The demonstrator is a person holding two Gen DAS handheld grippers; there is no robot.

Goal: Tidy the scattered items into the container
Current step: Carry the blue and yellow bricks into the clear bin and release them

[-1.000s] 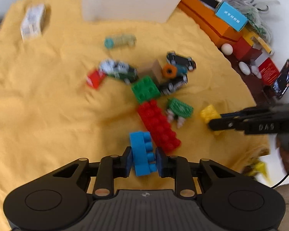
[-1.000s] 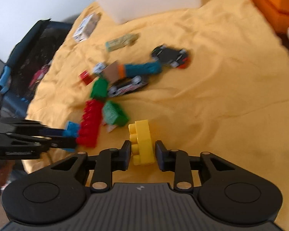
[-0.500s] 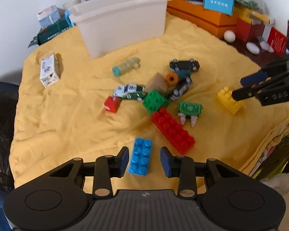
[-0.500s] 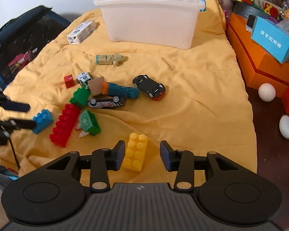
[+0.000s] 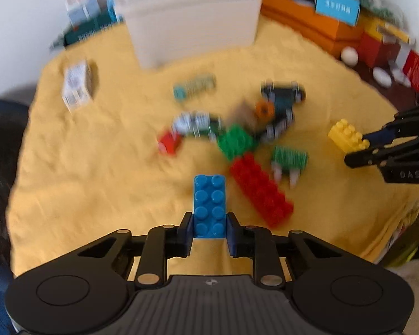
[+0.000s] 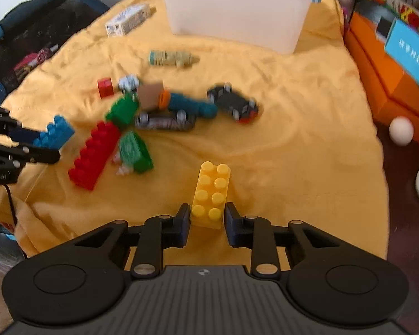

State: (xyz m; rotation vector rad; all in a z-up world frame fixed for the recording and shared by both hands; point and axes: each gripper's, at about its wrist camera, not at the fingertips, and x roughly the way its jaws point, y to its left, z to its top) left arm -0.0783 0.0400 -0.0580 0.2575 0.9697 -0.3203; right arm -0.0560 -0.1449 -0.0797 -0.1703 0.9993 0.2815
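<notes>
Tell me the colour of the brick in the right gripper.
Yellow brick, clearest in the right wrist view, between the right gripper pads.

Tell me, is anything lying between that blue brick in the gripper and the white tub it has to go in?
Yes. Across the yellow cloth, a cluster of toys lies between the blue brick and the white tub: a green brick and toy cars.
</notes>
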